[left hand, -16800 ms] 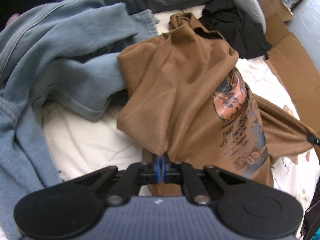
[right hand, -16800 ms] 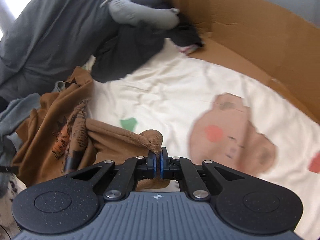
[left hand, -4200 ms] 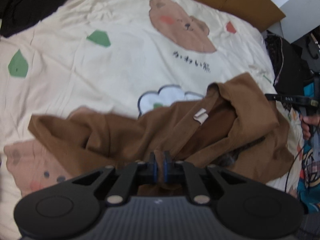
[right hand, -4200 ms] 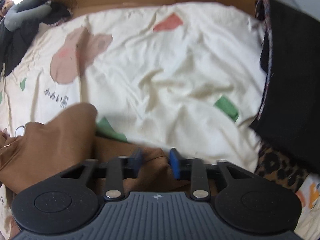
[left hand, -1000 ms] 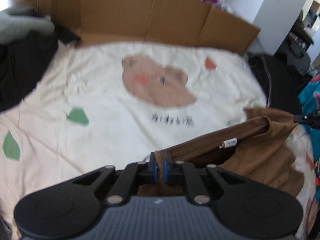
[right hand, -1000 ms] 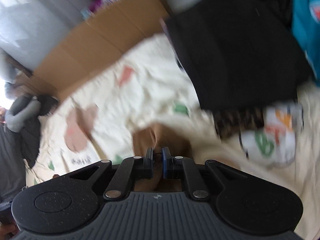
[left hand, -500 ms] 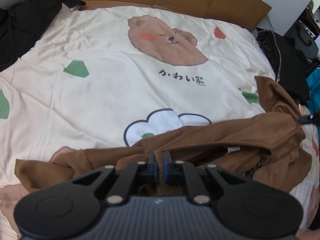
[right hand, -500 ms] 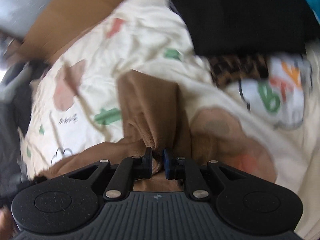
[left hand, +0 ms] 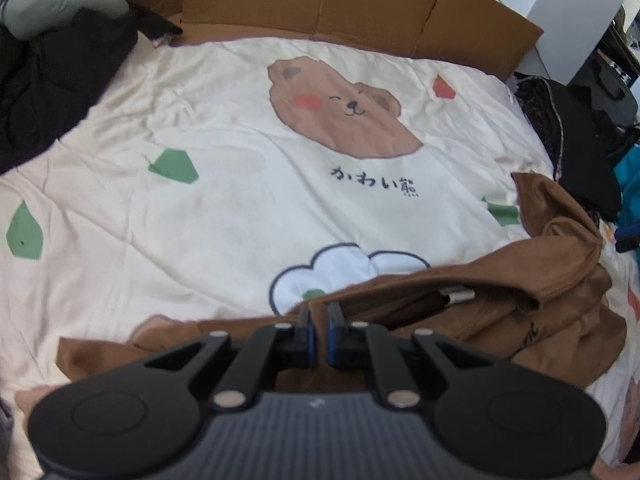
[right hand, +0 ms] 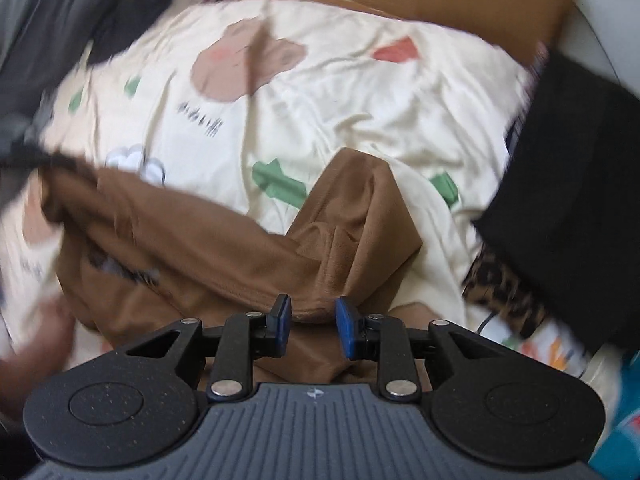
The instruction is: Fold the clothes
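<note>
Lying crumpled sideways, the shirt is stretching between both claws. Left claw is nearly shut, maybe pinching it; right claw is open, hem just ahead.

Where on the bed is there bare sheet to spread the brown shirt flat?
The bear-print sheet is bare across its middle and left, between the cardboard wall at the far edge and the brown shirt bunched near right. Crowded: dark clothes at far left, black garments along the right edge.
</note>
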A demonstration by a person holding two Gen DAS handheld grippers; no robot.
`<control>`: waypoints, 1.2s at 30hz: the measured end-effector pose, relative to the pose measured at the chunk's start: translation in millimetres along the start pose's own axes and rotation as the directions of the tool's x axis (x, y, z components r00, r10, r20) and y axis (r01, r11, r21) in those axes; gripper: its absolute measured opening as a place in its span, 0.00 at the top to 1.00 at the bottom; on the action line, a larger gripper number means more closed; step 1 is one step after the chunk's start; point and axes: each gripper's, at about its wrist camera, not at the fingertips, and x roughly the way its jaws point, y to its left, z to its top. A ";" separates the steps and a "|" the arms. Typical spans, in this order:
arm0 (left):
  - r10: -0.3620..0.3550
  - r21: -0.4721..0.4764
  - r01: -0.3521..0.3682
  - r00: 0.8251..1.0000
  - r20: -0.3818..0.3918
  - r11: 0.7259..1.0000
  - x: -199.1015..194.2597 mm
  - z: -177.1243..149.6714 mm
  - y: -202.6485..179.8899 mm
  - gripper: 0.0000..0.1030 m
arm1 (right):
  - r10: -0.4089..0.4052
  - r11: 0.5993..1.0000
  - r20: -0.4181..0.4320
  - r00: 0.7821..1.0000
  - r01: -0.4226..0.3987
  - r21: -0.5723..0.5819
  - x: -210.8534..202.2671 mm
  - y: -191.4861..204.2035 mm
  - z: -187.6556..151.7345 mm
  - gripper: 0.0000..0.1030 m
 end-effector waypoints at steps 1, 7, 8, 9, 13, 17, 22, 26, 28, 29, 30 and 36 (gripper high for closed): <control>0.002 0.002 -0.002 1.000 0.001 1.000 0.1 1.0 1.1 0.93 | -0.005 0.999 -0.011 1.000 0.005 -0.049 0.6 4.3 2.0 0.69; -0.007 -0.014 0.007 1.000 -0.005 1.000 2.6 -0.5 2.7 0.93 | -0.061 0.931 -0.036 0.997 0.044 -0.363 7.0 31.2 11.7 0.67; -0.013 -0.021 0.013 1.000 -0.005 1.000 2.0 -1.3 3.3 0.93 | -0.069 0.906 -0.042 0.997 0.045 -0.422 9.2 35.8 11.5 0.67; -0.019 -0.029 0.019 1.000 -0.005 0.999 1.1 -2.2 3.9 0.93 | -0.076 0.875 -0.049 0.996 0.043 -0.481 11.6 40.6 10.8 0.67; -0.043 -0.051 0.042 0.999 -0.007 0.998 -3.8 -5.1 6.4 0.87 | -0.060 0.730 -0.118 0.991 -0.037 -0.682 19.9 56.3 4.6 0.67; -0.045 -0.056 0.045 0.999 0.000 0.997 -16.2 -8.9 8.4 0.77 | -0.083 0.622 -0.155 0.985 -0.070 -0.780 26.9 64.9 3.1 0.67; -0.067 -0.050 0.069 0.996 0.054 0.996 -42.6 -12.8 8.8 0.62 | -0.078 0.555 -0.165 0.983 -0.095 -0.826 27.2 65.2 11.0 0.67; -0.047 -0.052 0.050 0.998 0.040 0.997 -51.3 -21.0 12.0 0.61 | -0.095 0.460 -0.205 0.974 -0.140 -0.877 37.8 69.6 16.7 0.67; -0.037 -0.061 0.039 0.999 0.029 0.997 -51.9 -25.4 15.9 0.61 | -0.108 0.404 -0.243 0.964 -0.181 -0.896 43.7 75.3 17.1 0.68; -0.033 -0.066 0.035 0.999 0.026 0.997 -52.4 -27.6 17.9 0.61 | -0.115 0.376 -0.262 0.958 -0.202 -0.904 46.6 78.3 17.3 0.68; -0.030 -0.072 0.031 0.999 0.025 0.997 -52.8 -28.9 19.8 0.61 | -0.120 0.351 -0.270 0.955 -0.214 -0.912 48.7 80.2 17.5 0.68; -0.011 -0.104 0.014 1.000 0.027 0.994 -55.4 -34.0 30.2 0.61 | -0.135 0.301 -0.316 0.939 -0.265 -0.916 62.9 83.3 24.5 0.78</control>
